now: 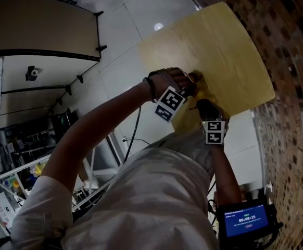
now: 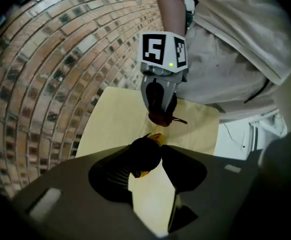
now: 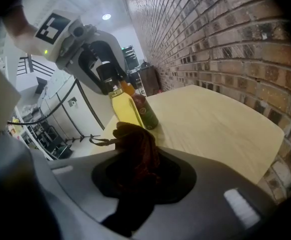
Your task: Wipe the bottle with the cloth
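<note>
A yellow bottle [image 3: 125,110] with a black cap [image 2: 146,154] stands upright near the front edge of the pale wooden table [image 1: 219,46]. From above, my left gripper [image 2: 150,153] has its jaws closed on the cap, as the right gripper view also shows [image 3: 108,76]. My right gripper [image 3: 135,134] is shut on a bunched dark red cloth [image 3: 138,154]. The cloth sits just in front of the bottle's lower part; whether it touches the bottle I cannot tell. In the left gripper view the cloth [image 2: 159,118] hangs from the right gripper a little beyond the cap.
A dark bottle with a green label [image 3: 146,113] stands right beside the yellow one. A brick wall [image 3: 225,34] runs along the table's far side. Shelving and white panels stand on the floor beyond the table's edge [image 3: 60,129].
</note>
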`<state>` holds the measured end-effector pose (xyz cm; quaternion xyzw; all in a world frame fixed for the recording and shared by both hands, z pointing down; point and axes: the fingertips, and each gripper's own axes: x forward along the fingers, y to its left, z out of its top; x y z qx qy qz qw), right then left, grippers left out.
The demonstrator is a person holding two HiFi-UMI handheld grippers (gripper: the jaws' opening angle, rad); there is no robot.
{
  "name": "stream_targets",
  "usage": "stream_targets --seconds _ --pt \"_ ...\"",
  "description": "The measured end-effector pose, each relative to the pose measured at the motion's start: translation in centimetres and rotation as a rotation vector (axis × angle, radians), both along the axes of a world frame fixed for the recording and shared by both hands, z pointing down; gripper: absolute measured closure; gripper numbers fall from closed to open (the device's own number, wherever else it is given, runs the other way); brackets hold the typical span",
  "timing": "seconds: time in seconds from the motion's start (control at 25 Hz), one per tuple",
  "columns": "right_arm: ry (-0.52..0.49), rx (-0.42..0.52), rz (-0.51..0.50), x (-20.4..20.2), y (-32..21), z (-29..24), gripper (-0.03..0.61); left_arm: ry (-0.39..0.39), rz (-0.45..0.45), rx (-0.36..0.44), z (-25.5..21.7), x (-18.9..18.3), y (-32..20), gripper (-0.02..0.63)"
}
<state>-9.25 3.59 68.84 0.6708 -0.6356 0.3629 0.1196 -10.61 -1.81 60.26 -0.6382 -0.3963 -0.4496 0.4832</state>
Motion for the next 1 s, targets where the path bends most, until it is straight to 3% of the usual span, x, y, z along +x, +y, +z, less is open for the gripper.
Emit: stream_targets --seconds 0.2,0.44,0.56,0.68,1.0 --pt "0.045 0.053 0.038 1.0 0.3 -1.5 0.495 -0.048 -0.458 -0.113 -0.2 1.7 -0.2 0.433" --pt "0.227 0.224 -0.056 0.4 -2.6 -7.1 0.495 -0.058 -0.768 -0.159 -0.3 3.3 -0.3 0.436" --pt "0.303 0.244 -0.105 -0.2 -4.4 -7.7 0.495 -0.087 -0.844 -0.181 -0.2 3.3 -0.5 0.439" --pt "0.315 0.235 -0.122 0.2 -5.0 -6.6 0.495 -0.112 -0.867 -0.197 -0.1 3.6 -1.0 0.440" --pt "0.224 0.005 -0.120 1.9 -5.0 -0.4 0.495 -0.147 -0.932 -0.249 -0.3 3.9 -0.9 0.442"
